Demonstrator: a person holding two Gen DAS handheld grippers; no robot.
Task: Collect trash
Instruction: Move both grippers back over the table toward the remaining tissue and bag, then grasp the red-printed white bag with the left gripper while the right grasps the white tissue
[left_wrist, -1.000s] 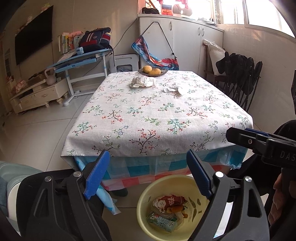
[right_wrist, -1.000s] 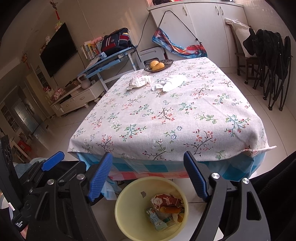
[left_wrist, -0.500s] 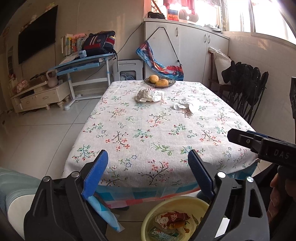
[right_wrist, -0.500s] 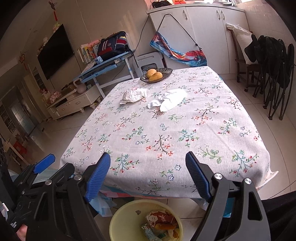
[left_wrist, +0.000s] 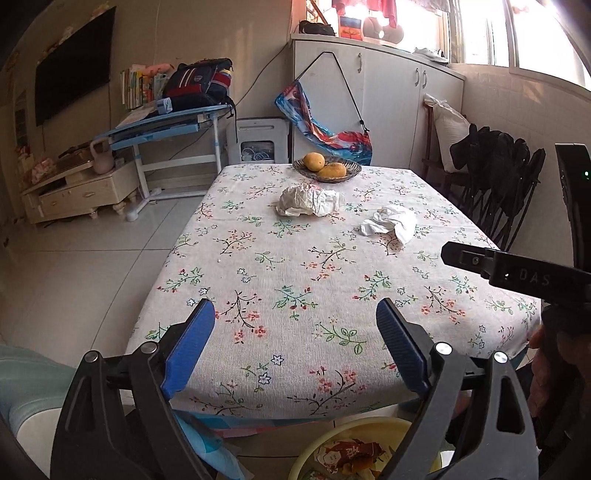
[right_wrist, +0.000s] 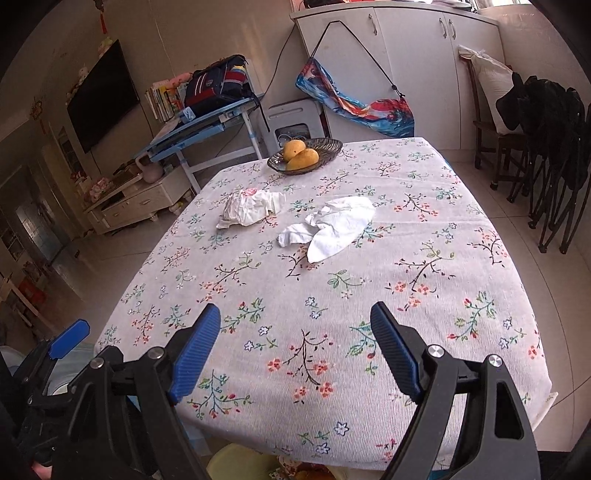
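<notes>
Two pieces of trash lie on the floral tablecloth (left_wrist: 295, 280): a crumpled white wrapper (left_wrist: 308, 200) (right_wrist: 253, 207) and a crumpled white tissue (left_wrist: 389, 223) (right_wrist: 330, 226) to its right. A yellow bin (left_wrist: 354, 456) (right_wrist: 236, 463) with wrappers inside stands on the floor under the table's near edge. My left gripper (left_wrist: 295, 347) is open and empty above the near edge. My right gripper (right_wrist: 295, 347) is open and empty, a little further over the table; it shows from the side in the left wrist view (left_wrist: 517, 273).
A dark dish with two mangoes (left_wrist: 327, 168) (right_wrist: 304, 155) sits at the table's far end. Dark folded chairs (right_wrist: 554, 155) stand to the right. A blue desk (left_wrist: 166, 129) and a low TV cabinet (left_wrist: 74, 192) stand to the left, white cupboards behind.
Both grippers have risen and moved forward from above the yellow bin to over the table's near edge. The bin has slid almost out of view. Both stay open.
</notes>
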